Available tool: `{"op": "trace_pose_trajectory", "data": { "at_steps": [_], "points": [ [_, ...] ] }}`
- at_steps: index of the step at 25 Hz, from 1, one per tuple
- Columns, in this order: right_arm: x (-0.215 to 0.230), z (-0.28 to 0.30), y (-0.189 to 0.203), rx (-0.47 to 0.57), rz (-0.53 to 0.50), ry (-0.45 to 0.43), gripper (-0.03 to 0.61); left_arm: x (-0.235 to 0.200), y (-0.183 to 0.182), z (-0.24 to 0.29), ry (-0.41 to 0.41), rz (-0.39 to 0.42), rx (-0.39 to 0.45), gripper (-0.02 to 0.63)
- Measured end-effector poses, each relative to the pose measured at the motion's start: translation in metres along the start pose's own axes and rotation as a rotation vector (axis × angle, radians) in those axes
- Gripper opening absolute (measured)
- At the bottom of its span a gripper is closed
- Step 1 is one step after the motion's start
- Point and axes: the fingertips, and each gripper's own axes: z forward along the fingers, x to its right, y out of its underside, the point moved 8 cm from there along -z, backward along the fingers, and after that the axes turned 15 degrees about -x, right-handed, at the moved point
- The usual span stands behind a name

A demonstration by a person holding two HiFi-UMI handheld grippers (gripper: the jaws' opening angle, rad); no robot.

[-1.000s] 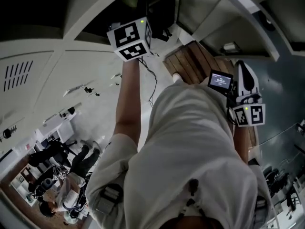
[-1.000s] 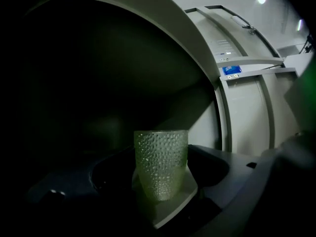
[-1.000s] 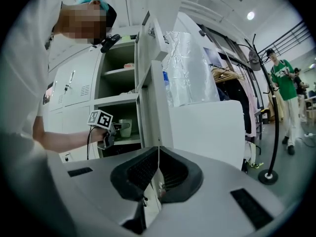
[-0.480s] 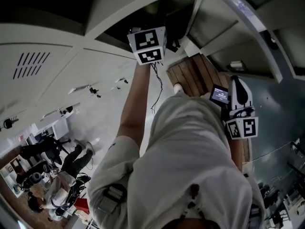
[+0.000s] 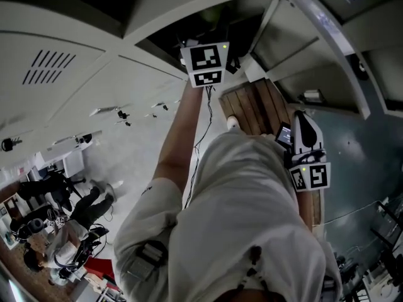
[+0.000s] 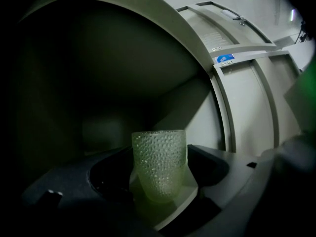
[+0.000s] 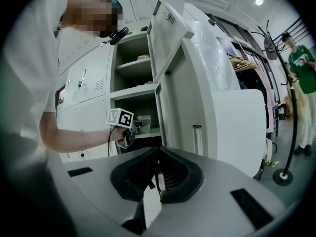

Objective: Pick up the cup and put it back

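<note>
A clear dimpled glass cup stands upright between the jaws of my left gripper, which close on its sides. They sit inside a dark locker compartment. From the right gripper view, the left gripper reaches into the lower open compartment, with the cup at shelf height. In the head view its marker cube is at the dark locker opening. My right gripper is held back near my side, its ridged pads together with nothing between them.
The open locker door swings out to the right of the compartment. An upper shelf holds a small item. A person in green stands by a coat stand at the far right. Wooden pallets lie on the floor.
My left gripper has moved further up toward and into the dark locker opening. My right gripper has drifted slightly lower at my side.
</note>
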Motion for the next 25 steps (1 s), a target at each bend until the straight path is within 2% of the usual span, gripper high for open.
{"op": "trace_pose_trajectory", "data": {
  "at_steps": [4, 11, 19, 25],
  "points": [
    [0.0, -0.005, 0.004, -0.004, 0.001, -0.009, 0.026, -0.003, 0.002, -0.004, -0.011, -0.032, -0.015, 0.351],
    [0.006, -0.016, 0.011, 0.001, 0.019, -0.019, 0.026, 0.002, 0.006, -0.014, -0.047, -0.029, -0.064, 0.367],
    [0.011, -0.028, 0.016, 0.005, -0.009, -0.056, 0.026, 0.012, 0.023, -0.053, -0.121, -0.069, -0.027, 0.36],
    [0.014, -0.038, 0.022, 0.004, -0.033, -0.115, 0.026, 0.032, 0.031, -0.095, -0.168, -0.079, 0.028, 0.163]
  ]
}}
